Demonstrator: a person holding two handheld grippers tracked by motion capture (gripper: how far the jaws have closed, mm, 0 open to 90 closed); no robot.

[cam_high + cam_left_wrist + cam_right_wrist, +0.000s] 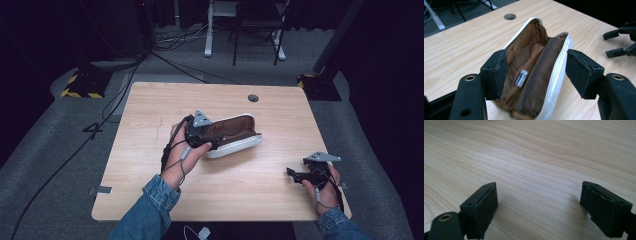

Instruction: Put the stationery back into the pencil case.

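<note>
left gripper (212, 142): wide, jaws straddling open white pouch (235, 135), frame centre | right gripper (295, 174): wide, empty, lower right over worktop (150, 165)

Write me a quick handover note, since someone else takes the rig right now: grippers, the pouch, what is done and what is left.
Left hand-held gripper: open, jaws astride the near end of the white pouch, one pad at each side.
Right hand-held gripper: open, holding nothing, low over the bare table at its right edge, apart from the pouch.
Pouch: lies mid-table, unzipped, brown lining and mesh pocket showing; a small white-and-blue item lies inside.
Done: pouch open.
Left: probably closing or emptying it; judge for yourself.
</note>
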